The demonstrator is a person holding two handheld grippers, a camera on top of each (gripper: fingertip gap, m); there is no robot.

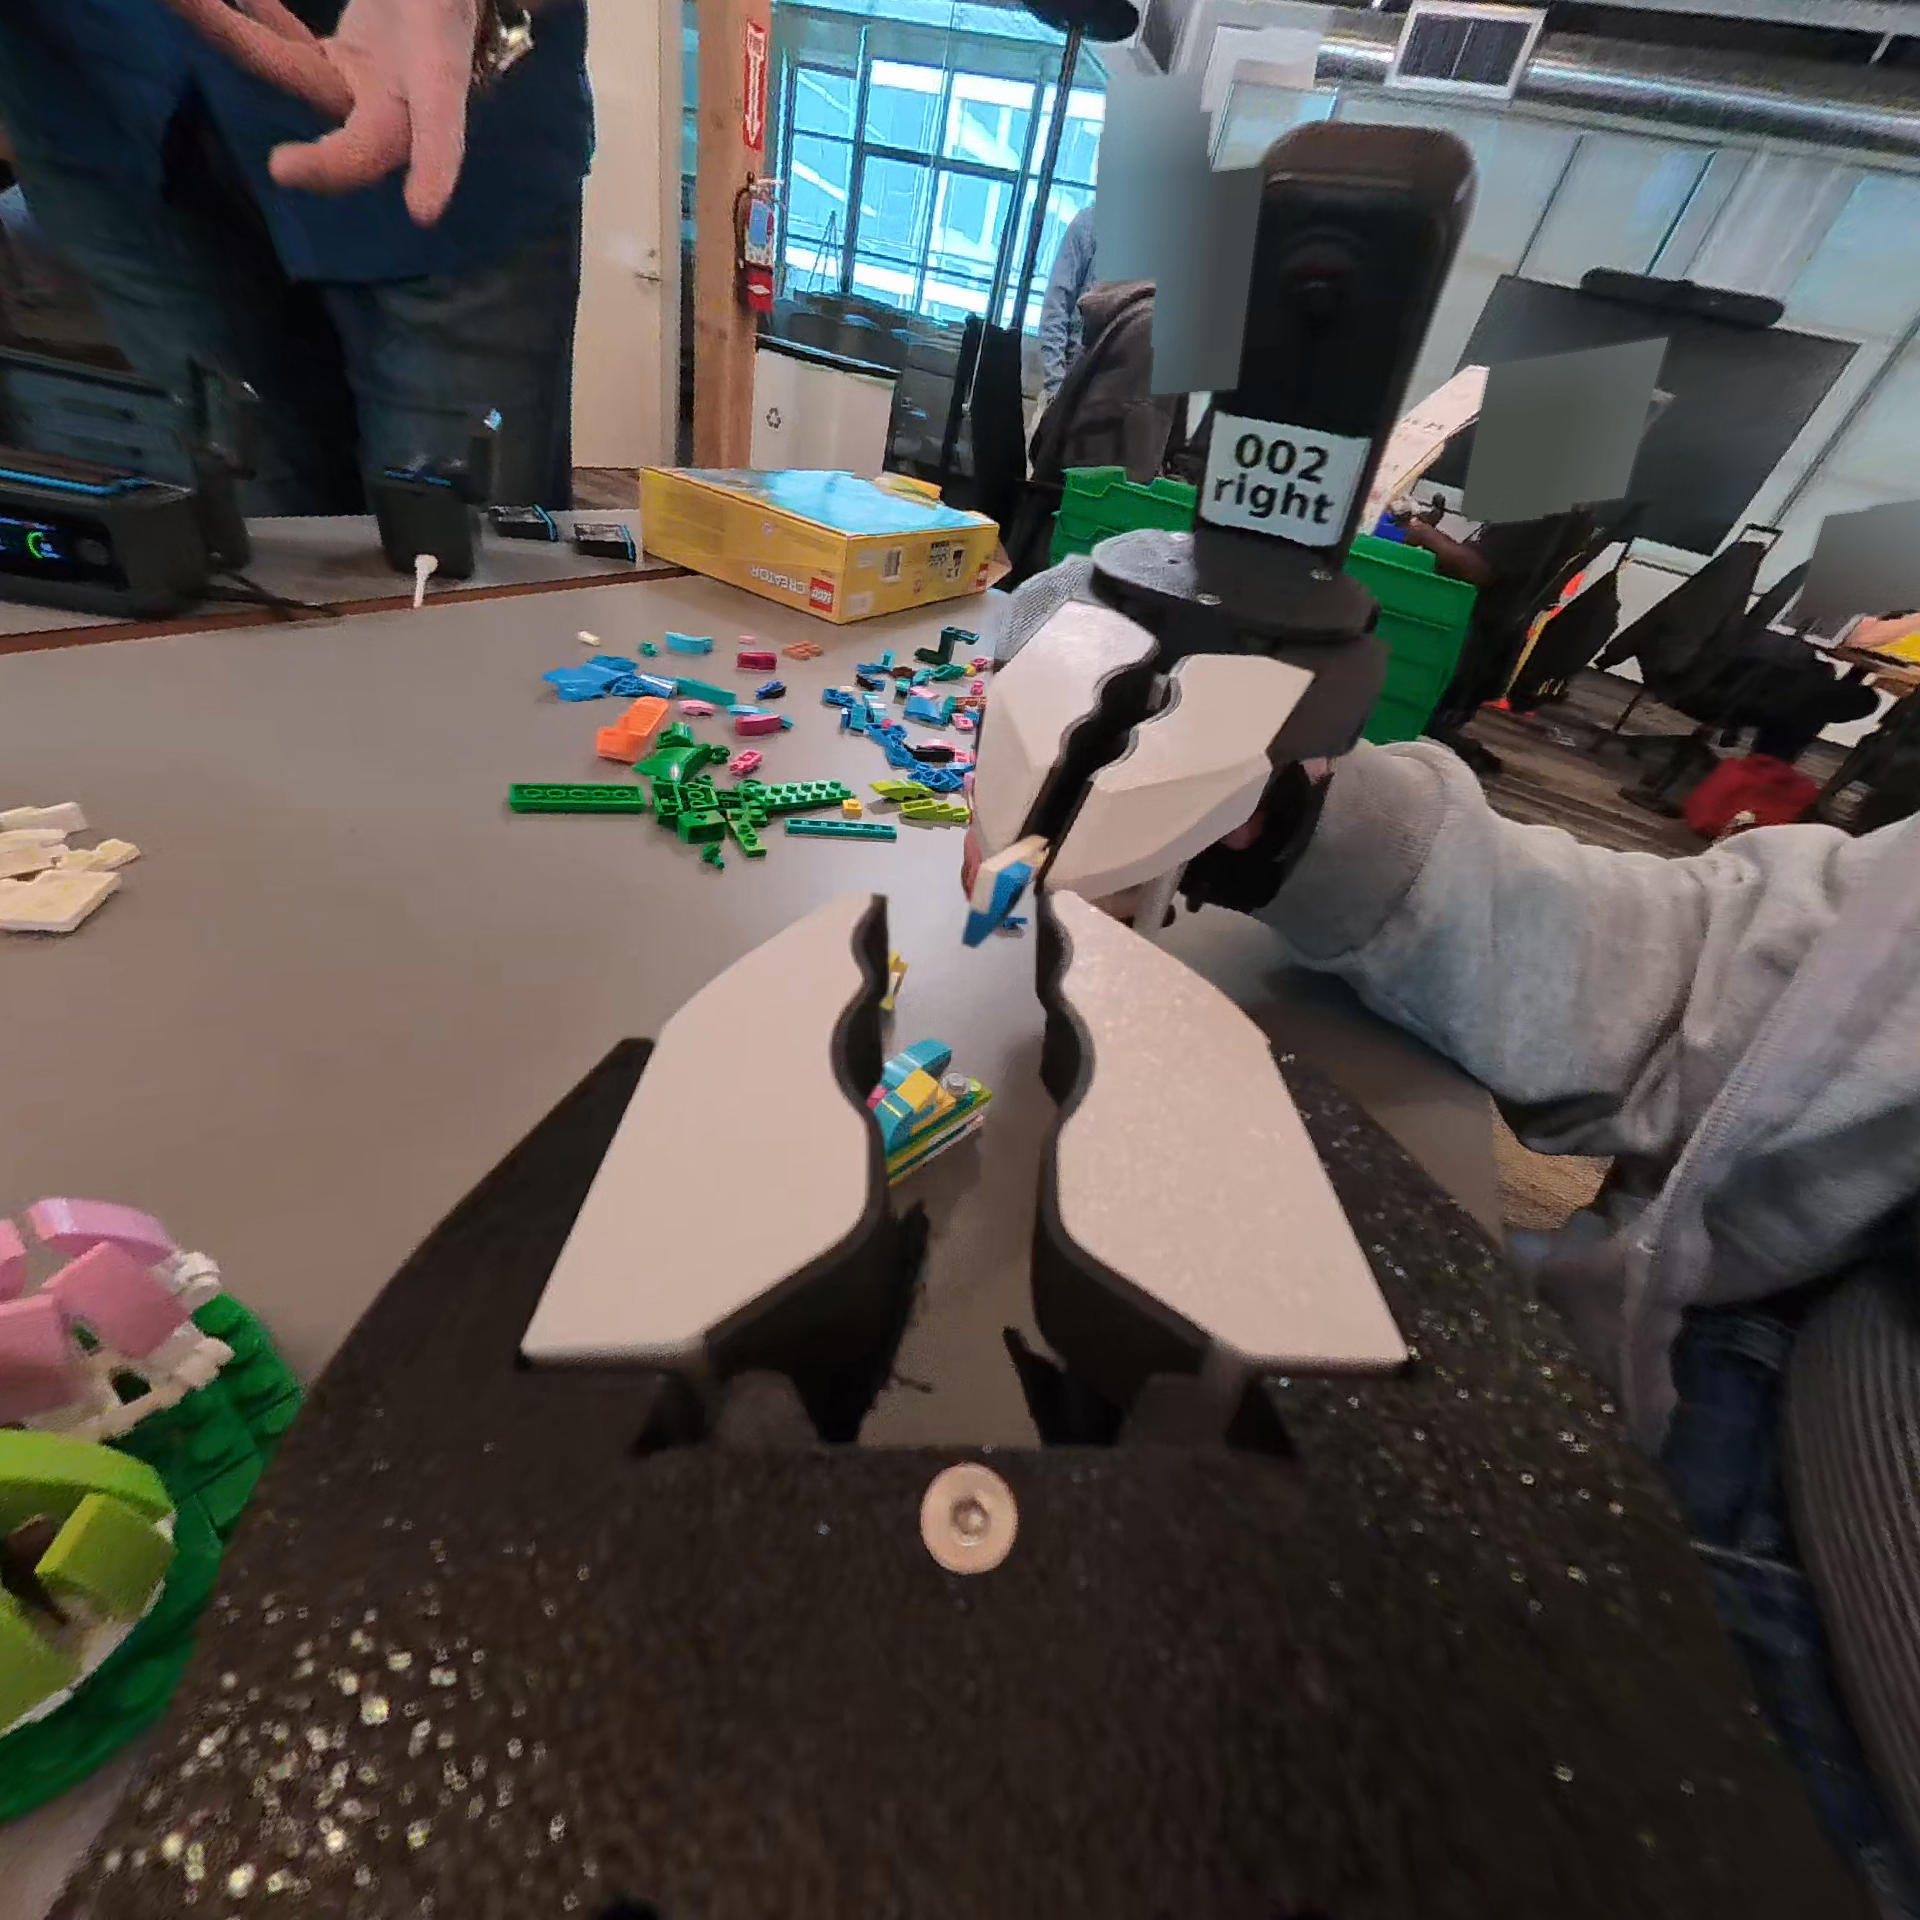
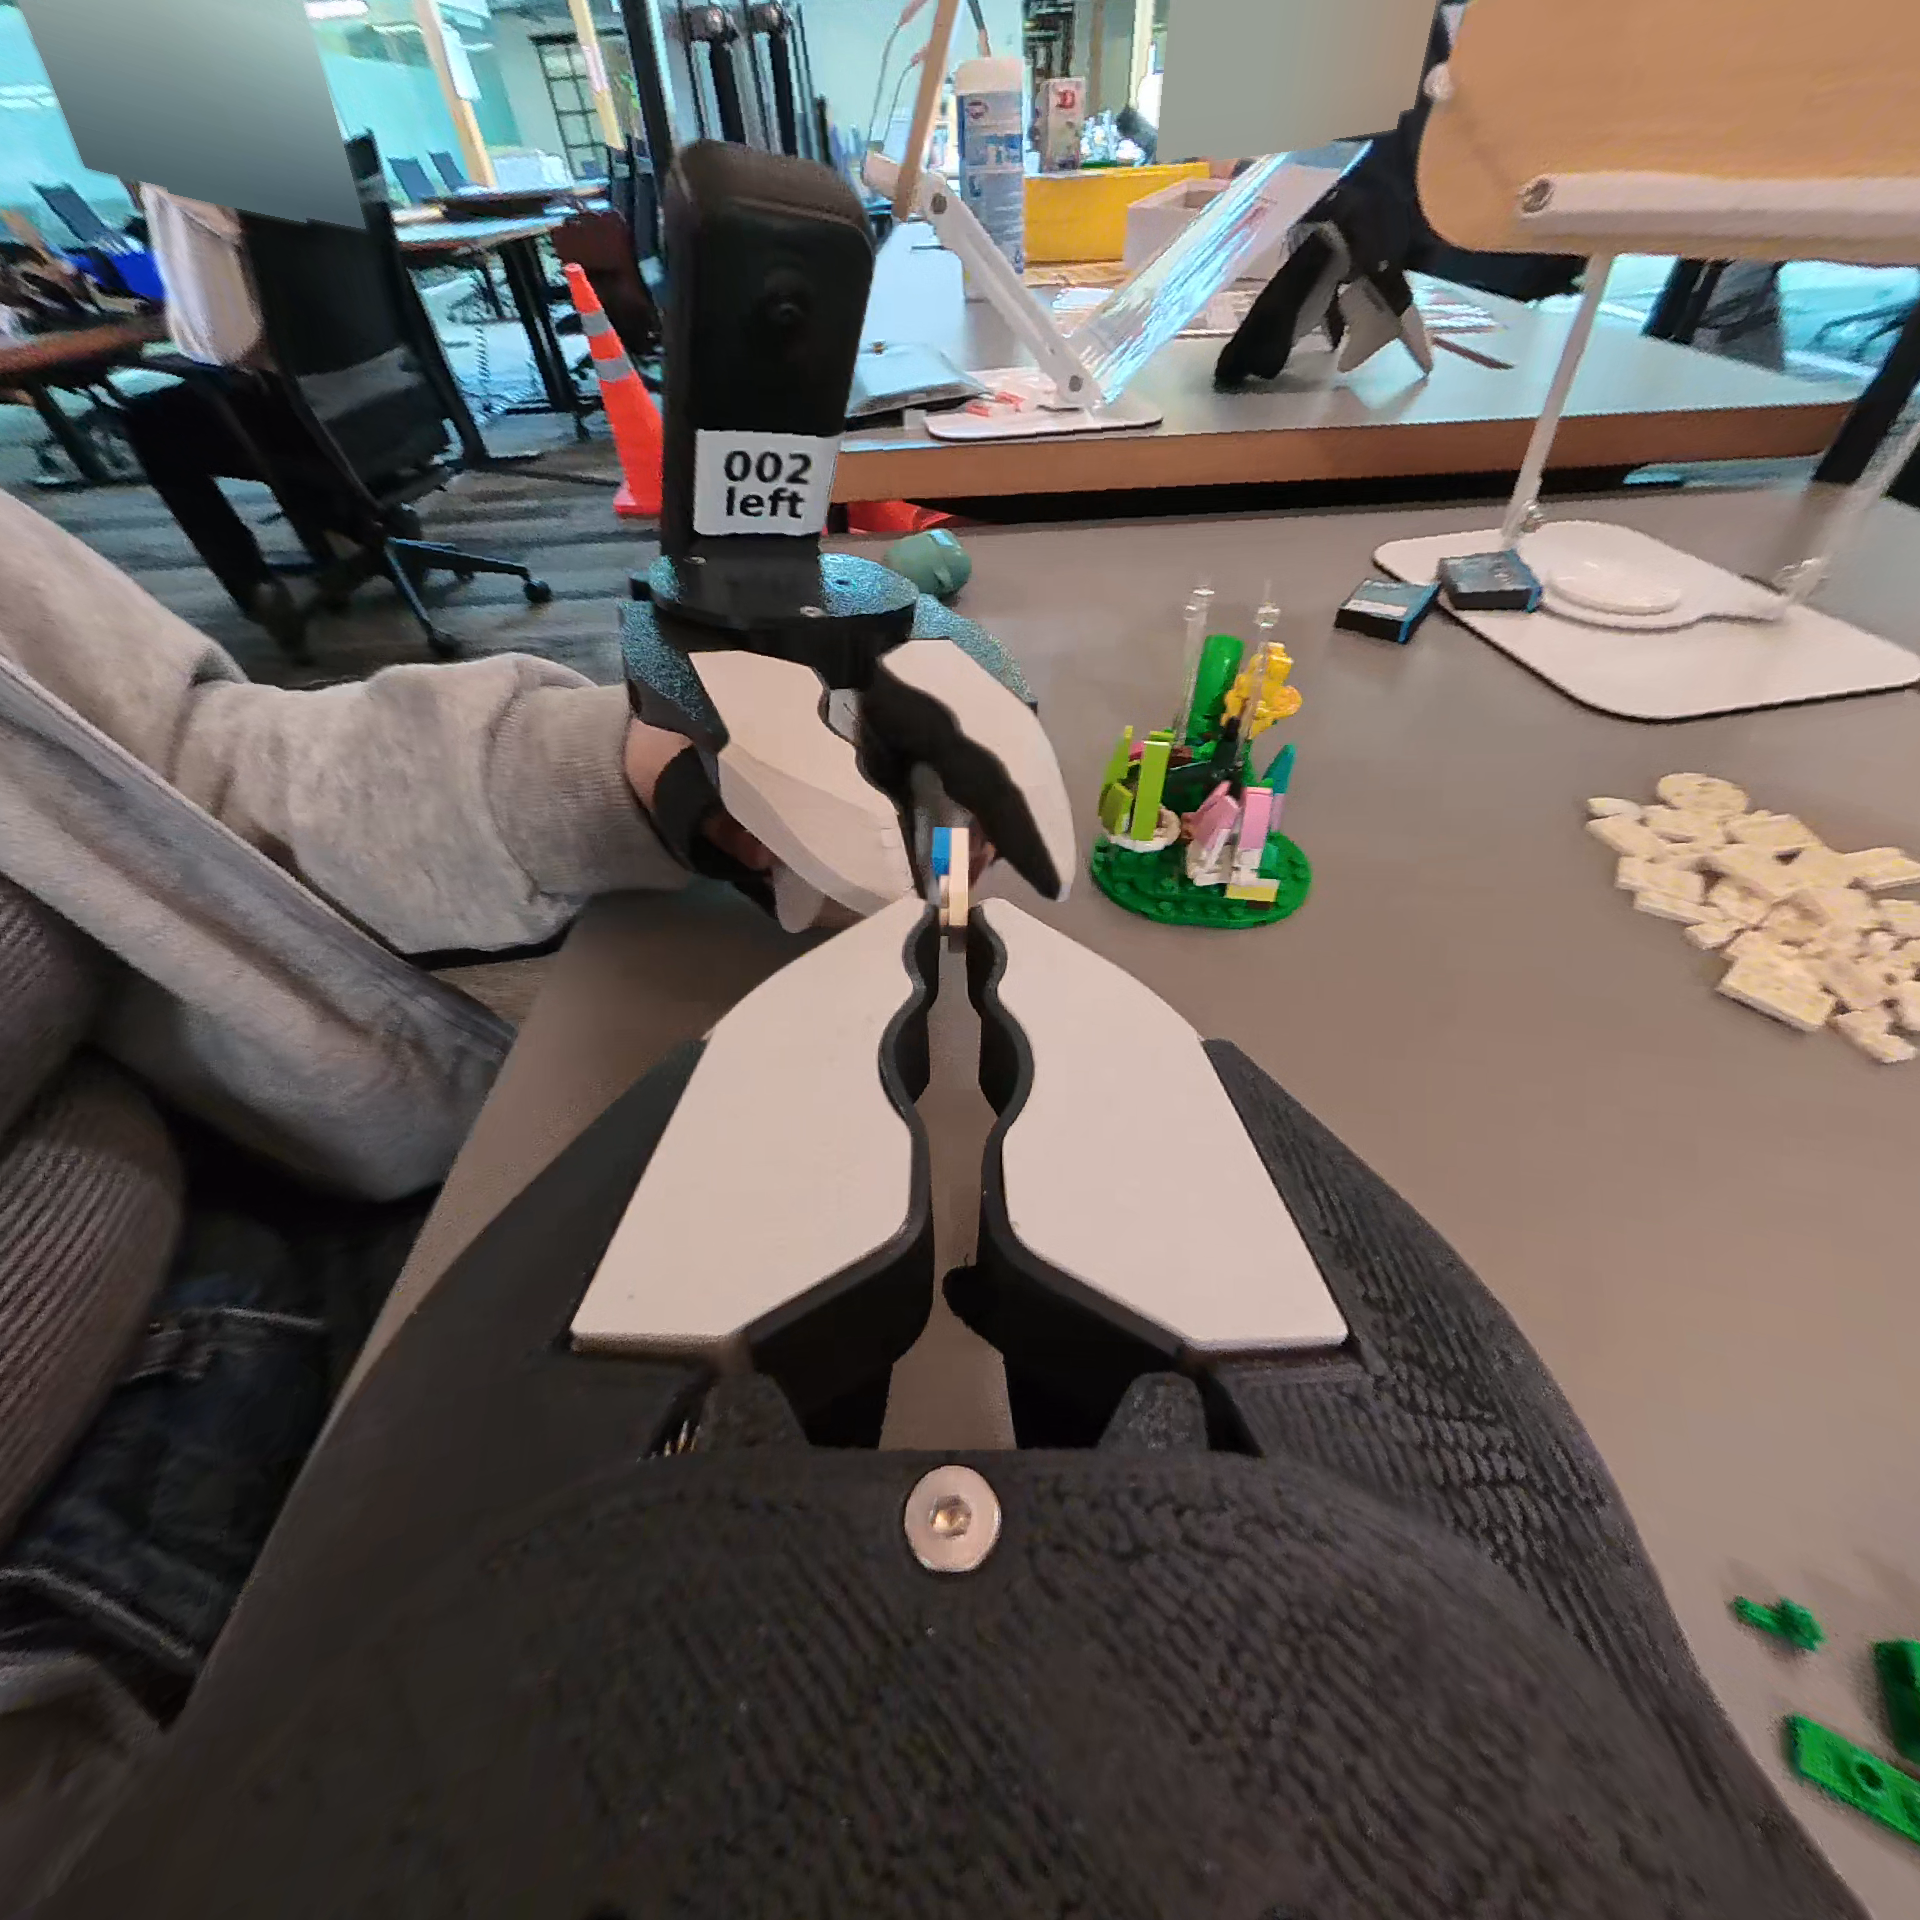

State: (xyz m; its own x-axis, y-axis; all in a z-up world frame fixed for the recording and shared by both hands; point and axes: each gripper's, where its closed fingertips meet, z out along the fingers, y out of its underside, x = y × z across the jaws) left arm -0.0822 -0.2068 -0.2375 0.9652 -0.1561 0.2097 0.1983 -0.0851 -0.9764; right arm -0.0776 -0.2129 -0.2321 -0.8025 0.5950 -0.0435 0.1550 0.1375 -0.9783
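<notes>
My right gripper (image 2: 954,914) is shut on a small brick piece, a cream plate with a blue part (image 2: 951,873), held above the grey table (image 2: 1455,1039). The left wrist view shows the same piece (image 1: 1003,883) hanging tilted from the right gripper's (image 1: 1039,847) tips. My left gripper (image 1: 966,920) is open, and its fingers (image 1: 769,1091) stand apart just below and in front of the piece without touching it. In the right wrist view the left gripper (image 2: 971,878) faces mine with the piece between its spread tips. A small teal, yellow and lime brick assembly (image 1: 925,1101) lies on the table under the left gripper.
Loose coloured bricks (image 1: 748,727) and a yellow box (image 1: 821,540) lie farther back. A pile of white pieces (image 2: 1787,904) lies to one side. A flower build on a green base (image 2: 1200,821) stands near the grippers. A person (image 1: 312,208) stands at the table's far side. Less than 4 cm separates the two grippers' tips.
</notes>
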